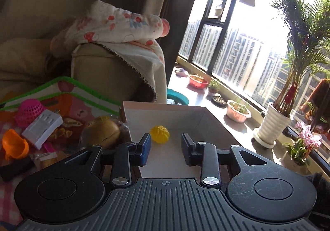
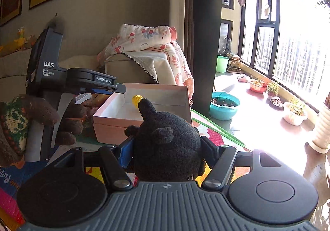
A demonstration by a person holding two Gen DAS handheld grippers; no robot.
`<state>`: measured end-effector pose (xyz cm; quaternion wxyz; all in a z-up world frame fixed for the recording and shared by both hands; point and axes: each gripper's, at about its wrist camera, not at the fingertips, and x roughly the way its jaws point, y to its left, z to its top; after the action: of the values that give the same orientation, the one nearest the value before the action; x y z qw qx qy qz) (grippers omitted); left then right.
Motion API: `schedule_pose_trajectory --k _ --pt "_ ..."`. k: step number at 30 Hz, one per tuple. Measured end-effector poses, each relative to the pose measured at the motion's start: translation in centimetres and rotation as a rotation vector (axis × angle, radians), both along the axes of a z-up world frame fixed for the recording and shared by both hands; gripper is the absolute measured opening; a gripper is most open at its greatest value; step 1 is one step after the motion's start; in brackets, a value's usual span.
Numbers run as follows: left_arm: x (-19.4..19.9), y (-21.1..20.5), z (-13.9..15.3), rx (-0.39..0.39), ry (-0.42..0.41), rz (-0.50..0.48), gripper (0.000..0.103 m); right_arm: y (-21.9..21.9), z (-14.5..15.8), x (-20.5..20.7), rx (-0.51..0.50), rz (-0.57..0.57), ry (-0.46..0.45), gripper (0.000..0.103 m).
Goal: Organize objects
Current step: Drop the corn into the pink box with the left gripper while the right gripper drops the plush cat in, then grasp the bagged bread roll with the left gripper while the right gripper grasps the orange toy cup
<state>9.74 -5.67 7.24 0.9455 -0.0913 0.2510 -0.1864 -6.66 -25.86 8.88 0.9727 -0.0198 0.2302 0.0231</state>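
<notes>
In the left wrist view the left gripper (image 1: 166,146) hangs over the open box (image 1: 214,122); its fingers (image 1: 144,148) show a gap with nothing between them, though this is as closed as they get. A yellow ball (image 1: 159,134) lies on the box floor, just beyond the fingertips at the centre of the frame. To the lower left, a heap of toys sits on a play mat (image 1: 68,94): a pink mesh ball (image 1: 28,112), an orange cup (image 1: 14,145) and a white block (image 1: 42,129). In the right wrist view the right gripper (image 2: 167,148) grips a black plush toy (image 2: 167,148) (ears up, filling the lower centre), in front of the box (image 2: 107,125). A gloved hand (image 2: 68,121) holds the other gripper's handle at left.
</notes>
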Motion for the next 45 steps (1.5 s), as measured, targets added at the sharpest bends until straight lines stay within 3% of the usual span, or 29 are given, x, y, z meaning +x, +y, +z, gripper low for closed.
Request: schedule_pose_trajectory --k 7,12,15,18,20,24,28,31,41,45 --pt "-6.5 5.0 -0.6 0.154 -0.060 -0.023 0.036 0.1 3.5 6.9 0.065 0.008 -0.031 0.067" --pt "-7.7 8.3 -2.5 0.197 -0.004 0.011 0.036 2.1 3.8 13.5 0.036 -0.026 -0.025 0.068" --pt "-7.3 9.7 -3.2 0.182 0.042 0.024 0.036 3.1 2.7 15.2 0.043 -0.045 0.019 0.082" --pt "-6.7 11.0 -3.8 0.129 0.074 0.047 0.036 4.2 1.3 14.6 0.064 -0.014 0.053 0.087" --pt "-6.2 11.6 -4.0 0.095 0.092 0.073 0.036 5.1 0.2 13.4 0.018 -0.007 0.053 0.090" --pt "-4.5 12.7 -3.7 -0.035 0.136 0.128 0.035 6.5 -2.0 10.0 -0.075 -0.001 0.030 0.100" --pt "-1.5 13.4 -3.8 -0.155 0.189 0.189 0.035 6.9 -4.1 7.1 -0.080 -0.003 0.031 0.102" --pt "0.7 12.9 -4.2 -0.127 0.233 0.235 0.036 7.3 -5.5 5.8 -0.071 0.002 0.037 0.103" --pt "3.8 9.8 -5.5 -0.064 0.240 0.259 0.065 7.5 -7.6 5.8 -0.048 0.022 0.088 0.103" --pt "3.1 10.0 -5.6 -0.044 0.221 0.224 0.060 7.4 -7.6 5.8 -0.042 0.025 0.088 0.103"
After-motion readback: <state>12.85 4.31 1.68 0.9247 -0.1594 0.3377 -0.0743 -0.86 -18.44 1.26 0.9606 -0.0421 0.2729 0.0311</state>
